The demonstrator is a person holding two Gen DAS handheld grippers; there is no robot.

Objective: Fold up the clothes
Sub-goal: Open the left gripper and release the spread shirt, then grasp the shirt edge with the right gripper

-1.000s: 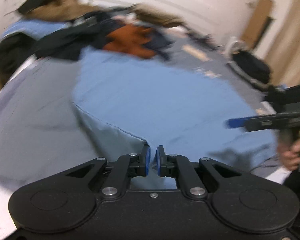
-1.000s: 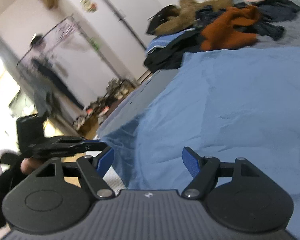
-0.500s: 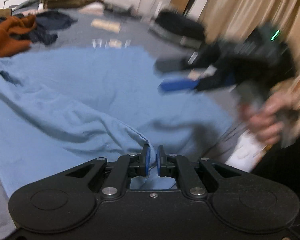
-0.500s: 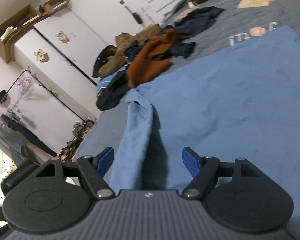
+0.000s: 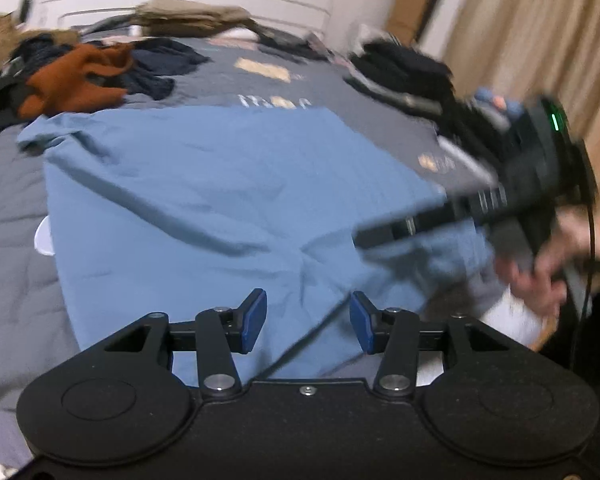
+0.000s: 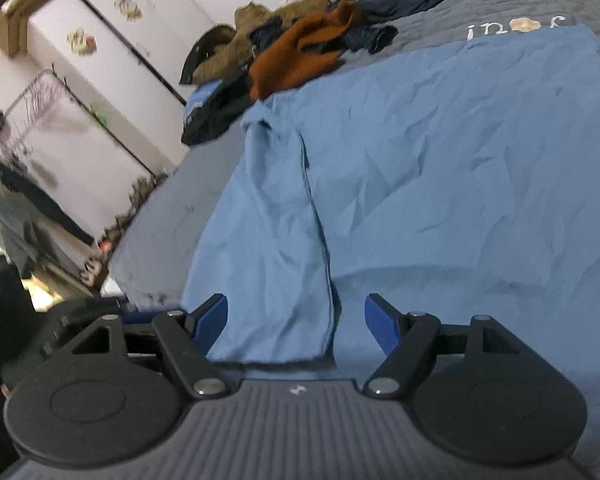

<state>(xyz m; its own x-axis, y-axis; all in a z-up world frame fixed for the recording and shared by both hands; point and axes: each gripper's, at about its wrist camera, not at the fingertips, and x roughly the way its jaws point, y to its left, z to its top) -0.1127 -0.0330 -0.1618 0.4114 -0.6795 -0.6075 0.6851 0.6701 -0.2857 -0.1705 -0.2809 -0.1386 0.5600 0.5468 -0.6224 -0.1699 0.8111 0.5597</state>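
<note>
A large blue garment (image 5: 220,200) lies spread on the grey quilted bed (image 5: 12,240). My left gripper (image 5: 308,320) hovers over its near edge. Its jaws are opening, and the pads press on nothing; the cloth lies loose below them. One side of the blue garment (image 6: 460,180) is folded over as a long flap (image 6: 280,240). The flap's near end lies under my right gripper (image 6: 296,322), which is open, its pads clear of the cloth. In the left wrist view the right gripper (image 5: 440,220) shows blurred at the right, held by a hand (image 5: 540,276).
A rust-orange garment (image 6: 300,56) and dark clothes (image 6: 216,116) are heaped at the far side of the bed. More dark clothing (image 5: 400,68) lies by the beige curtains (image 5: 540,40). A white wardrobe (image 6: 112,48) and a clothes rack (image 6: 32,132) stand beyond the bed's left edge.
The left gripper was shut on the blue garment's edge and has let it go, its jaws now apart. The carried side now lies as a folded flap. Both hands swung across the bed.
</note>
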